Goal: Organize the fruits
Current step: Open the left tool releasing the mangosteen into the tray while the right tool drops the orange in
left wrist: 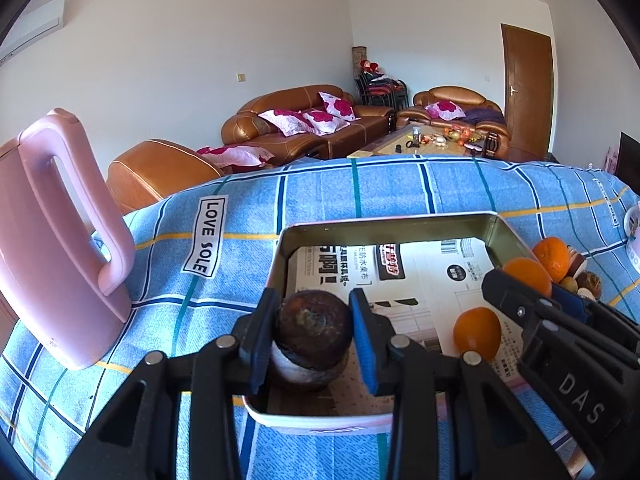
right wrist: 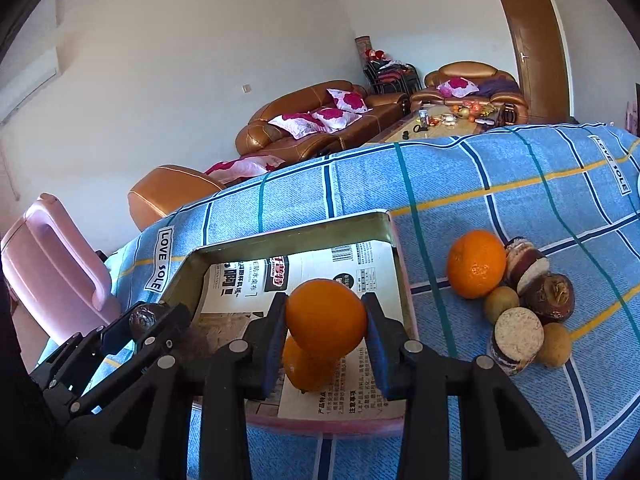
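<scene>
My left gripper (left wrist: 314,301) is shut on a dark brown round fruit (left wrist: 314,332), held just above another brown fruit (left wrist: 308,374) in the near left corner of a paper-lined tin tray (left wrist: 384,222). One orange (left wrist: 476,332) lies in the tray. My right gripper (right wrist: 325,304) is shut on an orange (right wrist: 326,320) over the tray (right wrist: 280,236), right above the orange lying there (right wrist: 304,370). On the cloth to the tray's right sit another orange (right wrist: 476,264) and several brown and tan fruits (right wrist: 548,298).
A pink plastic jug (left wrist: 60,240) stands on the blue checked tablecloth (left wrist: 360,188) left of the tray. A white object (left wrist: 634,236) shows at the table's right edge. Brown sofas and a low table lie beyond the far edge.
</scene>
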`<state>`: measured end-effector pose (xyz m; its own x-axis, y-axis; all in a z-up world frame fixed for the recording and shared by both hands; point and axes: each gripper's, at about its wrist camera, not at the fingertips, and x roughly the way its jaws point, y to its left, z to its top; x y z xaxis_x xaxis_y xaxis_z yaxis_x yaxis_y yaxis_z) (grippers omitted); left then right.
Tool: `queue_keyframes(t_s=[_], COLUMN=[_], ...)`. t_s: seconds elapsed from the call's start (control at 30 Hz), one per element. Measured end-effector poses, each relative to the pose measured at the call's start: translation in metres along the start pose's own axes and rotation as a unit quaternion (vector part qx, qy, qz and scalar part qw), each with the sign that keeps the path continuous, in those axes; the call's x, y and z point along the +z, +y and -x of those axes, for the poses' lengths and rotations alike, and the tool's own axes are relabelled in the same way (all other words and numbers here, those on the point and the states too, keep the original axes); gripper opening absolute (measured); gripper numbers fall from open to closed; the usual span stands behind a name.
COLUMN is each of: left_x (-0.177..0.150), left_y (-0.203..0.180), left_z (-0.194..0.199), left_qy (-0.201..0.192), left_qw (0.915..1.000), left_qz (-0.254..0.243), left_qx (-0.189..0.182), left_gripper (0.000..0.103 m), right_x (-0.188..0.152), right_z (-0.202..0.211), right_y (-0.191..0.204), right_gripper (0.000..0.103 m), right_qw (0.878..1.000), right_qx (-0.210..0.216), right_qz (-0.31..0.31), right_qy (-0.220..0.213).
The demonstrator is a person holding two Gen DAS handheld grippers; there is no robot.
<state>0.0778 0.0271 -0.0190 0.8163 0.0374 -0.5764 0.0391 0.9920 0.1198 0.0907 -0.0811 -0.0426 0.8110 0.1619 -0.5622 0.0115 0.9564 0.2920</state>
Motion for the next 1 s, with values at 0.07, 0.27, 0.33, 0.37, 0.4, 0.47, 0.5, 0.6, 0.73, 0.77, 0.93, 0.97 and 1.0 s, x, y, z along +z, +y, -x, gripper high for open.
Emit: queue_keyframes(t_s=[0.07,0.27,0.33,0.37,0.4,0.47,0.5,0.6,0.73,0.77,0.93,0.97,1.0], left_x=[0.000,0.001,0.000,0.000,0.000,0.001,0.001,0.002,0.002,0.002,0.003,0.004,0.004], left_y=[0.000,-0.001,-0.001,0.000,0.000,0.002,0.001,-0.005,-0.013,-0.013,-0.010,-0.009,-0.009], left_z=[0.000,0.000,0.001,0.002,0.004,0.011,0.016,0.023,0.022,0.022,0.029,0.031,0.033], left_qy=[0.000,-0.003,-0.005,-0.008,-0.012,-0.032,-0.046,-0.063,-0.058,-0.059,-0.066,-0.068,-0.070], left_qw=[1.0000,1.0000,1.0000,1.0000,0.9999,0.9994,0.9989,0.9980,0.9981,0.9980,0.9978,0.9977,0.9975], left_qz=[0.001,-0.001,0.000,0.002,0.005,0.012,0.013,0.001,-0.017,-0.018,-0.003,-0.001,0.000], left_qx=[0.001,0.004,0.006,0.006,0.004,0.000,0.001,0.004,0.008,0.009,-0.003,-0.008,-0.014], left_gripper=[0.038,0.039,0.052,0.062,0.083,0.102,0.103,0.103,0.103,0.103,0.103,0.103,0.103], right_x=[0.000,-0.002,-0.002,-0.002,-0.002,-0.001,0.000,0.002,0.003,0.003,0.005,0.004,0.004], right_z=[0.001,0.006,0.007,0.008,0.009,0.014,0.018,0.028,0.029,0.030,0.047,0.052,0.058], right_y=[-0.001,-0.007,-0.006,-0.006,-0.005,-0.006,-0.007,-0.015,-0.027,-0.029,-0.047,-0.053,-0.060], right_gripper=[0.040,0.049,0.054,0.054,0.054,0.054,0.054,0.054,0.055,0.055,0.054,0.054,0.054], right_qw=[1.000,0.999,0.999,0.999,0.999,0.998,0.998,0.996,0.996,0.996,0.993,0.992,0.990], right_qx=[0.010,0.030,0.032,0.035,0.036,0.037,0.034,0.024,0.007,0.004,-0.037,-0.051,-0.068], right_qz=[-0.004,-0.024,-0.024,-0.023,-0.023,-0.023,-0.025,-0.037,-0.055,-0.057,-0.055,-0.055,-0.054], right_qy=[0.000,-0.016,-0.021,-0.024,-0.027,-0.039,-0.050,-0.073,-0.073,-0.072,-0.099,-0.106,-0.110])
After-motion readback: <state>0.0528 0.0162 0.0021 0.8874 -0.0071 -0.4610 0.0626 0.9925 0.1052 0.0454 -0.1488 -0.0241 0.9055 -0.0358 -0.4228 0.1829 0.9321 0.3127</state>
